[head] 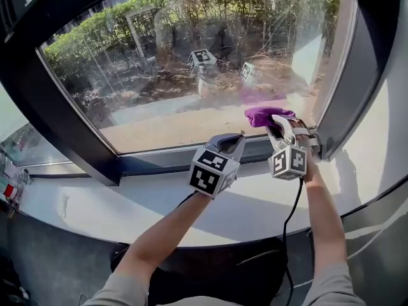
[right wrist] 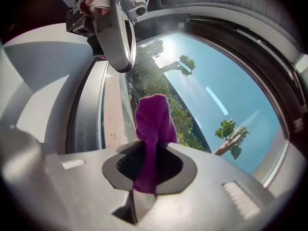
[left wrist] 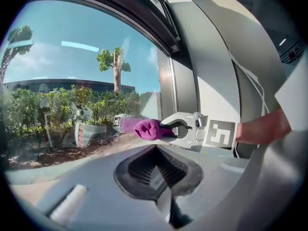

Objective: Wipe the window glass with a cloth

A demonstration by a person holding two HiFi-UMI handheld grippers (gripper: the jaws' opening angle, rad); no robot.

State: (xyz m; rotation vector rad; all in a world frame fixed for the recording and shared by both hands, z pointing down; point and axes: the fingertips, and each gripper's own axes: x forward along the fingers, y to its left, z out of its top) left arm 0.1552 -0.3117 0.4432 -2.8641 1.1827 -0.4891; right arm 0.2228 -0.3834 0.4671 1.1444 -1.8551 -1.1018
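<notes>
Bright sun floods through the window glass (head: 191,62), reflections ghosting it; edges bow fisheye, corners go dark.

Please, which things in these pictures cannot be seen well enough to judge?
- Head view: whether the cloth in the right tool touches the window glass; reflections blur the contact.
- Head view: the top of the glass, cut off by the picture's edge.
- Head view: small objects on the sill at the far left, cut by the edge and too small to name.
</notes>
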